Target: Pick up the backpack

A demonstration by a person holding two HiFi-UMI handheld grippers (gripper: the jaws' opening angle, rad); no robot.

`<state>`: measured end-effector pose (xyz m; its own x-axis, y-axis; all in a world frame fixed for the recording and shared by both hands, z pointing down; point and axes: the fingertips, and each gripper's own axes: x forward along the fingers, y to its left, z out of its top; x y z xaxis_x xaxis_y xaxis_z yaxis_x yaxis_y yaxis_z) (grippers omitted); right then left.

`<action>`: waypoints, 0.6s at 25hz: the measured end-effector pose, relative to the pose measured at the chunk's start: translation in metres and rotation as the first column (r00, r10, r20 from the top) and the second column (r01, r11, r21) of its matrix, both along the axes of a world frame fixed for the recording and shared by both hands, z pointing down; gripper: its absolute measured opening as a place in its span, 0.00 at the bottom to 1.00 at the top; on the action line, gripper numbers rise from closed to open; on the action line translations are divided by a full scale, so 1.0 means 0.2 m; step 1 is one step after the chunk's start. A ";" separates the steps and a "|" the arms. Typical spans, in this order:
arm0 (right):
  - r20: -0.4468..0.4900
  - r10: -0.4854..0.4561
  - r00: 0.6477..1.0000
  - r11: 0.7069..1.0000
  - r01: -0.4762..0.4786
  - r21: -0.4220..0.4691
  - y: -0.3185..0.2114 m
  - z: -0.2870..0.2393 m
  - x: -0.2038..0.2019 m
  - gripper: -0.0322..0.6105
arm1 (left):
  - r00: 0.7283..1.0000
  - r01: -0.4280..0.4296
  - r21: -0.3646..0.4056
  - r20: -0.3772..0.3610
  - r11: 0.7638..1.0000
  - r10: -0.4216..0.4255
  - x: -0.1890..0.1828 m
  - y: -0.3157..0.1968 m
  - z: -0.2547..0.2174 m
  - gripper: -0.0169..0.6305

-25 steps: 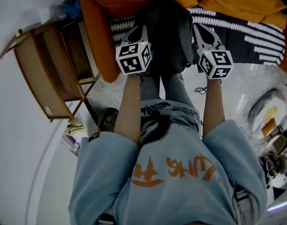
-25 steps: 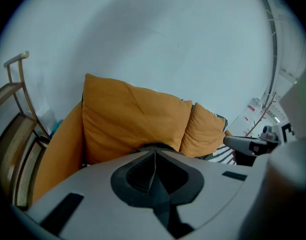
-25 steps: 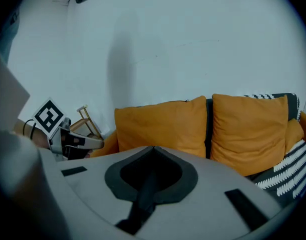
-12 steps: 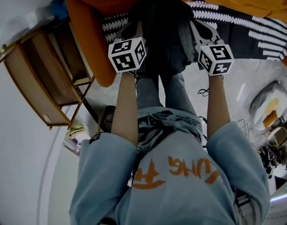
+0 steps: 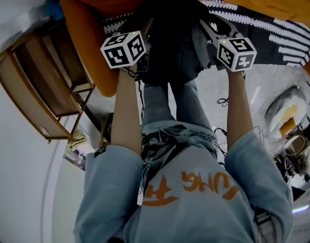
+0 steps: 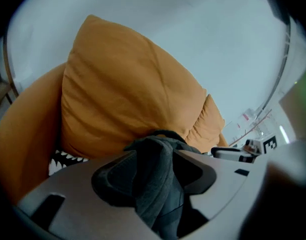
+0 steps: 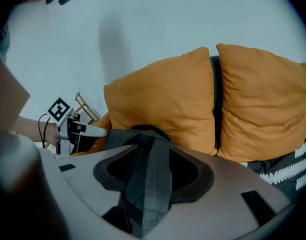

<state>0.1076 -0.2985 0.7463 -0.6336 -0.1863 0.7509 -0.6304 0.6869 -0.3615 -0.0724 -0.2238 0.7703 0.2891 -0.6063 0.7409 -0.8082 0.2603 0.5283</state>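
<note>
The dark grey backpack [image 5: 170,39] rests against the front of the orange sofa, between my two grippers. The left gripper [image 5: 144,30] is at its left side and the right gripper [image 5: 209,28] at its right. In the left gripper view a grey strap [image 6: 157,184] runs between the jaws of the left gripper [image 6: 152,171], with gaps on both sides. In the right gripper view another grey strap [image 7: 152,189] lies the same way in the right gripper [image 7: 153,176]. Both pairs of jaws are opening and their pads do not press the straps.
Orange cushions [image 7: 167,109] lean on the sofa back above a black-and-white patterned seat cover [image 5: 266,32]. A wooden side table [image 5: 38,95] stands to the left of the sofa. The person's legs [image 5: 170,105] are just below the backpack. Clutter [image 5: 291,151] lies on the floor at right.
Both grippers have gone down toward the sofa with the backpack, the left cube drifting left in the picture. Their jaws have spread apart around the straps.
</note>
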 end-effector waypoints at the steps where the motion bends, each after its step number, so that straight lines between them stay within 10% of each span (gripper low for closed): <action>1: 0.000 0.000 1.000 1.000 0.000 -0.027 -0.01 0.03 0.01 0.36 | 0.999 0.016 0.004 -0.039 1.000 -0.016 0.00 -0.02 0.01 0.39; 15: 0.088 0.008 0.996 0.940 0.022 -0.339 -0.02 0.34 -0.02 0.43 | 0.941 -0.223 0.001 -0.263 0.975 0.215 0.21 -0.16 0.16 0.42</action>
<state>0.1027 -0.3027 0.8136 -0.6998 0.0748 0.7105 -0.5817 0.5177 -0.6274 -0.0312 -0.2550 0.8021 0.5969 -0.4859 0.6384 -0.6827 0.1104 0.7223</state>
